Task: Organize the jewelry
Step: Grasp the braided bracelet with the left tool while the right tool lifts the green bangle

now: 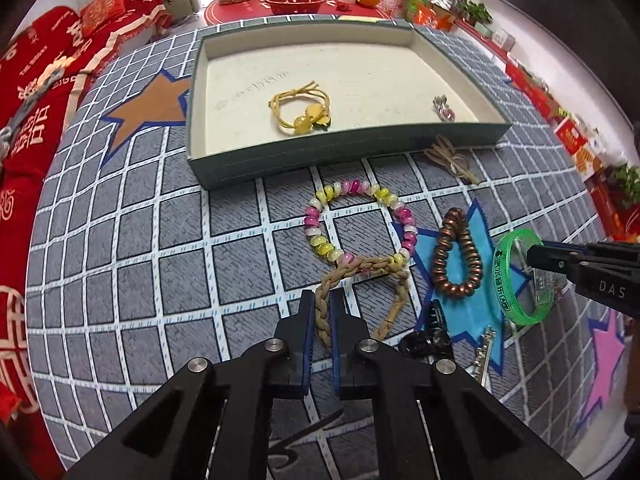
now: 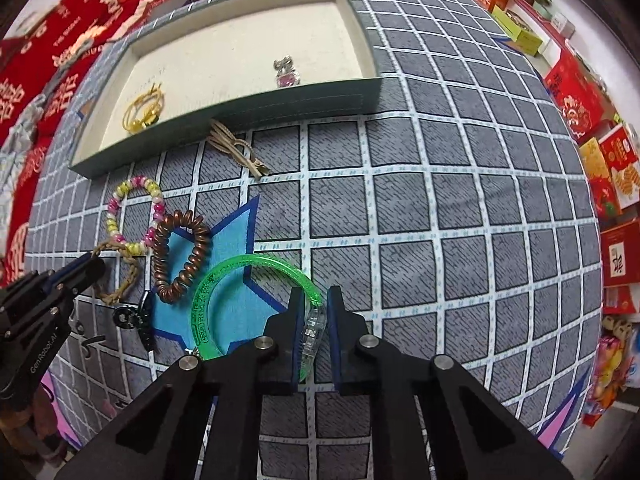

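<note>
We are gripping two pieces at once, the left gripper (image 1: 323, 308) clamped tight on the braided bracelet (image 1: 362, 292) and the right gripper (image 2: 316, 312) on the green bangle (image 2: 224, 300), next needing a lift into the tray (image 1: 340, 160).

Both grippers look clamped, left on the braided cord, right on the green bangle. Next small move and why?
Probably lift both straight up a little, then carry toward the tray. The left gripper pinches the braided cord bracelet, which touches the beaded bracelet, so a slow rise should keep it from dragging the beads. The right gripper is closed on the green bangle.
</note>
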`<action>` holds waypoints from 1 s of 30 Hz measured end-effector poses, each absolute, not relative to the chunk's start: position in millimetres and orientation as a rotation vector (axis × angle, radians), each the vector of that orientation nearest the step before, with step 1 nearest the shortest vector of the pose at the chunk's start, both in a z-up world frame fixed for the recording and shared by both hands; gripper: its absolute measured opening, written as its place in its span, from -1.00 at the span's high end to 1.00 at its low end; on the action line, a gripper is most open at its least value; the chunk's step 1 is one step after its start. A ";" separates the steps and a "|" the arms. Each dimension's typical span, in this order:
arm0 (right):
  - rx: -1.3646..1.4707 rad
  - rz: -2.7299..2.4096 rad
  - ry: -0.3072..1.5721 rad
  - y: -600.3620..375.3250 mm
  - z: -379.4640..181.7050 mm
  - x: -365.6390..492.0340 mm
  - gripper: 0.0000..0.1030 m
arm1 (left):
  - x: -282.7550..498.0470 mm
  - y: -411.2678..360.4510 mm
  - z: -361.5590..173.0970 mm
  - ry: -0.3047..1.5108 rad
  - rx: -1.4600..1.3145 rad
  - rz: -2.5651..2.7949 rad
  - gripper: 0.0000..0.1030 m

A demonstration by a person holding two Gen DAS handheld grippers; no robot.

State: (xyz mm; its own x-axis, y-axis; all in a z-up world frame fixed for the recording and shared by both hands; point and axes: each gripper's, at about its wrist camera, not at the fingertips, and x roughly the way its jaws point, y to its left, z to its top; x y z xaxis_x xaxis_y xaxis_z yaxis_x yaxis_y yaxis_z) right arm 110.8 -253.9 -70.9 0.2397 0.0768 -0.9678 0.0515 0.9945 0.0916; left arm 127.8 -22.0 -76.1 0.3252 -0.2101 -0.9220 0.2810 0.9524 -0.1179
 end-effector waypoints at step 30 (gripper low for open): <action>0.289 0.115 1.205 -288.7 -0.9 187.5 0.76 | 187.6 -24.4 -3.5 1.048 -0.041 -0.294 0.61</action>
State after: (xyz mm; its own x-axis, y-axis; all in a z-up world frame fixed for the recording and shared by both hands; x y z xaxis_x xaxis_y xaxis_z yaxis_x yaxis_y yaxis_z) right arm 187.5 -288.7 -0.9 0.3572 0.2405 -0.9026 0.0648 0.9576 0.2808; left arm 187.6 -24.4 -3.5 0.4643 -0.2585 -0.8471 0.2199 0.9602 -0.1724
